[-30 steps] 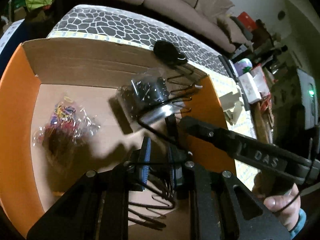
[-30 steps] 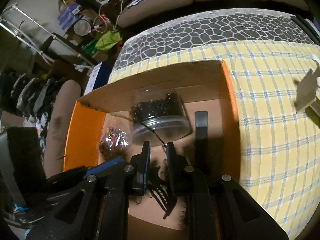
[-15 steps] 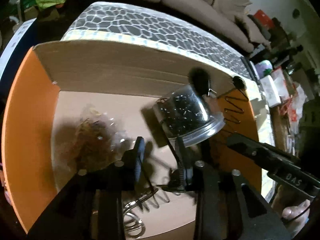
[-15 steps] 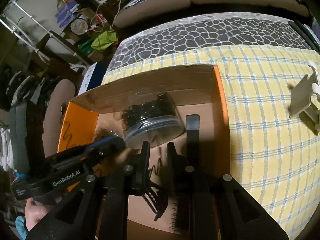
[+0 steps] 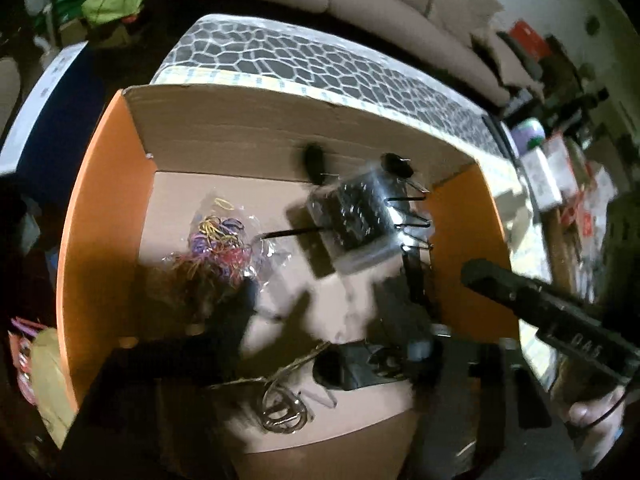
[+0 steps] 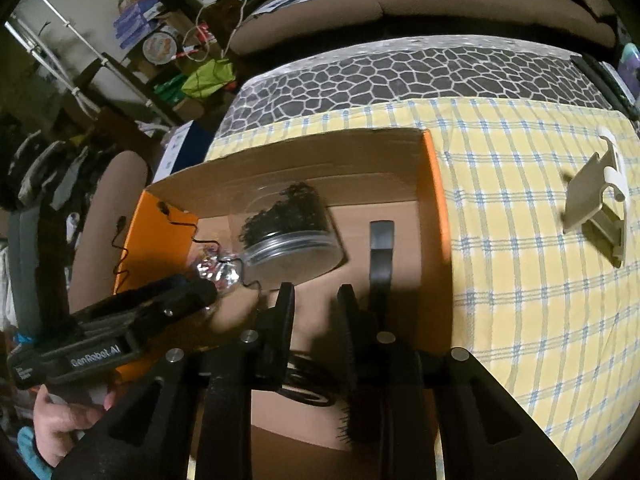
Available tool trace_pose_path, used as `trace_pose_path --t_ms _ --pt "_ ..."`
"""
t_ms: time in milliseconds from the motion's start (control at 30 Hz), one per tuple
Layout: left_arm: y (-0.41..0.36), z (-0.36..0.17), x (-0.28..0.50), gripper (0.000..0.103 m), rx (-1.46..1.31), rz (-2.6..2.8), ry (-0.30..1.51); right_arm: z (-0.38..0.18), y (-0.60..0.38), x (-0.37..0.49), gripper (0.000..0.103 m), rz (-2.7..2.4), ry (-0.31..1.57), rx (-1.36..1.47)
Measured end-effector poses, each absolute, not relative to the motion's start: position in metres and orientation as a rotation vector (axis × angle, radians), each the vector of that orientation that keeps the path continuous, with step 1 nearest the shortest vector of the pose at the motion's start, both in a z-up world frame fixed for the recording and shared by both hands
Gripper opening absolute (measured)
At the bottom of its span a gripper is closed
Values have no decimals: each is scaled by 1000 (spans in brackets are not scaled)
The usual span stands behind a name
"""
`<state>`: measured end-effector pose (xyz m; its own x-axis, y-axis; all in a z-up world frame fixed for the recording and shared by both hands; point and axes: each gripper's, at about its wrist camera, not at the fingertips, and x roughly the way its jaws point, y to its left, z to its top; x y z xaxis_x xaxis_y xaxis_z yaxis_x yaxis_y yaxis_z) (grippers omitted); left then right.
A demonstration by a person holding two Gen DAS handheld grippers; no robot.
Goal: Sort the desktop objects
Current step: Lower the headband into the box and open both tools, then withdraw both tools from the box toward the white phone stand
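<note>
An orange cardboard box holds a clear jar of small black pieces, a bag of coloured rubber bands and a thin black wavy headband. The headband arches loosely over the jar, its tips toward the far wall. My left gripper is blurred low in the box; its jaws are opening with nothing pressed between them. My right gripper hangs just in front of the jar. Its jaws are opening, and the narrow gap shows only box floor.
A black brush handle, a dark coil and metal ring clips lie on the box floor. A pale phone stand stands on the yellow checked cloth to the right. A sofa and clutter lie beyond the table.
The left jaws, shut on the wavy headband a second ago, have spread and let it go. The right jaws have parted a little. The left view has swung across the box.
</note>
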<state>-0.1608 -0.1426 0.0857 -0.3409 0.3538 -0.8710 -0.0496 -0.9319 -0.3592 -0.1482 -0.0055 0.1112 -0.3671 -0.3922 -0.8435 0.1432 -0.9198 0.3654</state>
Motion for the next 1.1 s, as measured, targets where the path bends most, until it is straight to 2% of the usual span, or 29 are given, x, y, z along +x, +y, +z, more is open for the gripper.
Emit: trace_pose_path --t_ms 67,133,167,200,333,400,667,733,767,833,900,967,1100 --pt "-142 86 -157 47 -1652 2355 -366 113 -9 -145 26 -2321 -331 1526" --pt "-143 87 -155 59 -1648 2341 -379 114 -15 -141 28 -2310 -321 1521" --pt "-144 87 -155 76 -1646 2338 -391 113 -17 -140 28 -2303 -320 1521" --pt "-147 88 -154 86 -1639 2347 -412 113 -19 -138 28 -2296 -316 1520" --pt "-163 92 -149 91 -1589 2348 -547 114 -29 -132 30 -2280 -288 1510" --pt "-169 93 -148 97 -1599 2353 -567 114 -30 -130 30 -2277 -293 1511" --pt "-156 98 -145 99 -1673 2344 -444 113 -36 -121 31 -2254 -285 1510" --pt "-148 106 -142 100 -1688 2429 -276 113 -37 -117 30 -2242 -280 1509" --pt "-140 111 -140 100 -1689 2486 -110 113 -38 -116 31 -2241 -276 1511" --pt "-129 114 -137 101 -1700 2483 25 113 -39 -113 32 -2232 -274 1506" --pt "-130 116 -136 101 -1725 2456 7 112 -39 -109 32 -2227 -277 1504" --pt "-137 123 -133 102 -1696 2449 -115 113 -38 -108 33 -2223 -289 1500" --pt "-146 137 -126 102 -1644 2459 -227 115 -33 -103 33 -2229 -295 1499"
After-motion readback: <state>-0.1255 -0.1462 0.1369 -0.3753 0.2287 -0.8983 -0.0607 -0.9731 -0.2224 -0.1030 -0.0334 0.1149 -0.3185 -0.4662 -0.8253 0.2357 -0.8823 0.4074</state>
